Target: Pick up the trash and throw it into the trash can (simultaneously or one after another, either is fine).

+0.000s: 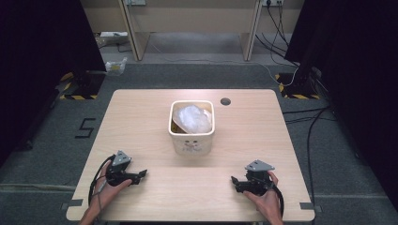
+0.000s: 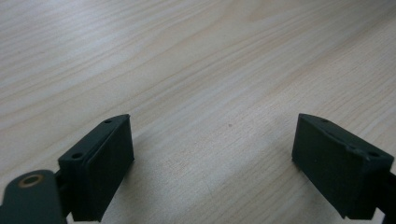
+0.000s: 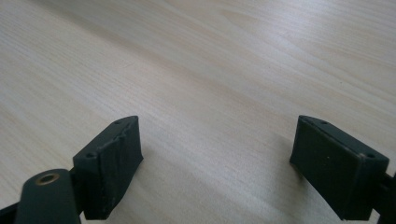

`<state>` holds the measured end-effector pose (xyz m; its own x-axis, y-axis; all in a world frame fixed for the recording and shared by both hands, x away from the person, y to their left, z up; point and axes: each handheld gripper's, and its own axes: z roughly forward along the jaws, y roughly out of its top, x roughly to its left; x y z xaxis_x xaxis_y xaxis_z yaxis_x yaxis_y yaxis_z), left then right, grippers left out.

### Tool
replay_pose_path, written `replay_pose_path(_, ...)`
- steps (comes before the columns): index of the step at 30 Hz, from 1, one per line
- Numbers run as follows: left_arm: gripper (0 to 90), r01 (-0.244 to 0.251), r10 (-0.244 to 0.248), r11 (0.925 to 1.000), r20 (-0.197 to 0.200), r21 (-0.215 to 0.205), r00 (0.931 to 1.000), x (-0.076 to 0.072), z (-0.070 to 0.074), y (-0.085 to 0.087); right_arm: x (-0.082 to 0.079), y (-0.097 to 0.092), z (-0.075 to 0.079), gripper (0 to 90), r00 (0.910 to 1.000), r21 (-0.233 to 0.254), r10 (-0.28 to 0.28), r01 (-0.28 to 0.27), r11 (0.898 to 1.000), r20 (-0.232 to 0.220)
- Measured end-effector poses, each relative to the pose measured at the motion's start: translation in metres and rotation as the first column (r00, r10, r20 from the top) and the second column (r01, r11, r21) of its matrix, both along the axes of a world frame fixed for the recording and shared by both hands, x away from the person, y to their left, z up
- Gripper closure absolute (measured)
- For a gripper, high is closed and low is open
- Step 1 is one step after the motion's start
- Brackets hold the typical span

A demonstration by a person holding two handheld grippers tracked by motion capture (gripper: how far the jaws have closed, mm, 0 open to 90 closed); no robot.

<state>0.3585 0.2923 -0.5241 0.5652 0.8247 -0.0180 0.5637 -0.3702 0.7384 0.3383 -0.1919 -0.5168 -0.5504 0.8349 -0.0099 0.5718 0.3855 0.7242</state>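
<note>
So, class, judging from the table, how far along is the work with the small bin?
Done: white crumpled material already sits inside the bin at the table's middle. In hand: nothing; the left tongs and the right tongs are open over bare wood, near the table's front edge, apart from the bin. Left: whatever comes next with the bin, which neither yet touches.

- Table (image 1: pixel 141 122): pale wood grain.
- Square bin (image 1: pixel 191 140): cream, faint face print, perhaps a cat.
- Bag (image 1: pixel 193 118) inside: white, translucent.
- Floor tape (image 1: pixel 77 97): yellow-black stripes.
</note>
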Motion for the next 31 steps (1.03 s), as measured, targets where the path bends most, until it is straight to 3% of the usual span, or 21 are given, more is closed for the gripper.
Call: replay_pose_path(31, 11.6, 0.0, 0.0, 1.0, 0.0, 0.0, 1.0, -0.0001, 0.0, 0.0, -0.0008, 0.0011, -0.0002, 13.7, 0.9999, -0.012, -0.013, 0.013, 1.0, 0.0)
